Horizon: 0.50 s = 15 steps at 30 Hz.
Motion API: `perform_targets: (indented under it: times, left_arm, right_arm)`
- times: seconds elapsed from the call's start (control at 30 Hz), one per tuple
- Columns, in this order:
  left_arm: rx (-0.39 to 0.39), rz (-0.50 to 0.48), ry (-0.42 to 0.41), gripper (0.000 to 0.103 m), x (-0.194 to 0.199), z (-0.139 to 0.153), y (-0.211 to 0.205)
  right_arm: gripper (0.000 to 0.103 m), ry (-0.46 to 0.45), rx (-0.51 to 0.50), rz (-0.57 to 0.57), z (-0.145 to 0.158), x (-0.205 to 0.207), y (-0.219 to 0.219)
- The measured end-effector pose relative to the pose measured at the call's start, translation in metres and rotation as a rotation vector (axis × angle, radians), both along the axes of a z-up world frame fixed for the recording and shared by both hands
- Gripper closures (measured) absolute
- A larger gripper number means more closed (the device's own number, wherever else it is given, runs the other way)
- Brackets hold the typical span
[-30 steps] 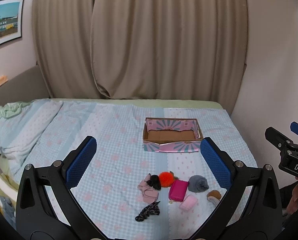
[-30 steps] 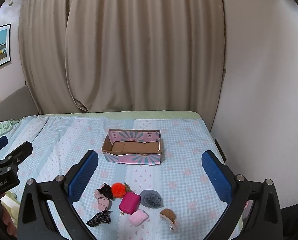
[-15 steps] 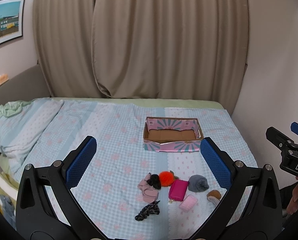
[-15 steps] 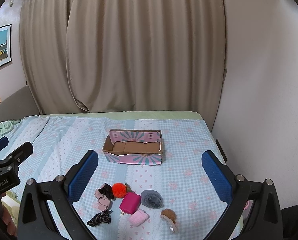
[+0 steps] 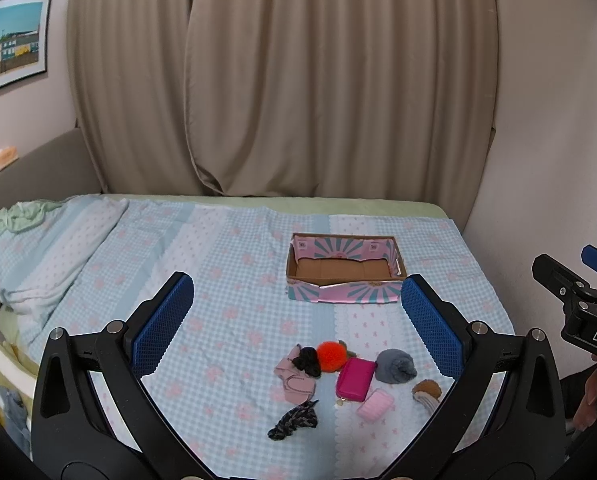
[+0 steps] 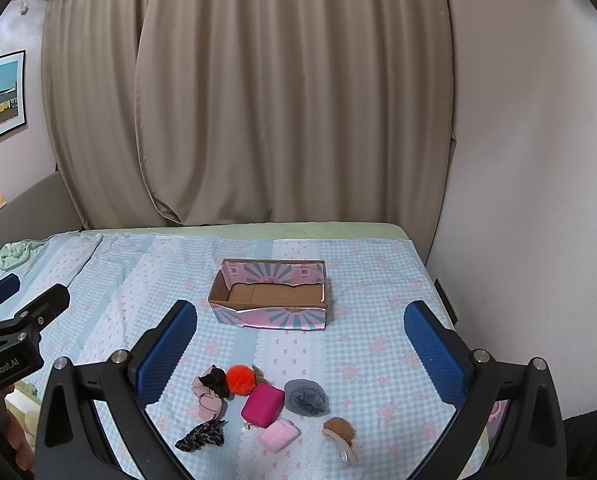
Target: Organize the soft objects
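Note:
Several small soft items lie in a cluster on the bed: an orange pompom [image 5: 331, 355] [image 6: 241, 379], a magenta pouch [image 5: 355, 379] [image 6: 263, 405], a grey rolled cloth [image 5: 395, 365] [image 6: 307, 397], a light pink pouch [image 5: 375, 403] [image 6: 279, 435], a dark scrunchie [image 5: 293, 421] [image 6: 200, 436], a pink fabric piece [image 5: 294, 380] [image 6: 207, 400] and a brown puff [image 5: 426, 390] [image 6: 339, 429]. Beyond them sits an empty pink-and-teal cardboard box [image 5: 344, 298] [image 6: 272, 317]. My left gripper [image 5: 296, 322] and right gripper [image 6: 300, 346] hover open above the cluster, holding nothing.
The bed [image 5: 218, 280] carries a blue checked sheet, with a bunched duvet [image 5: 42, 256] at the left. Beige curtains [image 5: 298, 80] hang behind, and a wall [image 6: 538, 160] closes the right side. A hand [image 6: 14, 440] holds the other gripper's handle.
Both views have drifted very slightly; the objects and the box lie where they were and both grippers stay open.

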State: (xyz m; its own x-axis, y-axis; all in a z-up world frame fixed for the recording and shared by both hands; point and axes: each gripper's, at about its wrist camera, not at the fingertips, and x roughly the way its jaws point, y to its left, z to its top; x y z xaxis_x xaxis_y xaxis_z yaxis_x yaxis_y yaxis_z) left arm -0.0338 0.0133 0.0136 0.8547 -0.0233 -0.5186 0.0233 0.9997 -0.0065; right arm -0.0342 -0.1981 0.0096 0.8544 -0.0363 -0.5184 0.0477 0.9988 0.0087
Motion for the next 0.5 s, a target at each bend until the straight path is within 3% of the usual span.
perform_targets:
  times: [0.5]
  left_arm:
    - [-0.002, 0.034, 0.018, 0.000, -0.0003, 0.0033, 0.0040]
  right_arm:
    - [0.000, 0.019, 0.022, 0.002, 0.0043, 0.0056, -0.0061]
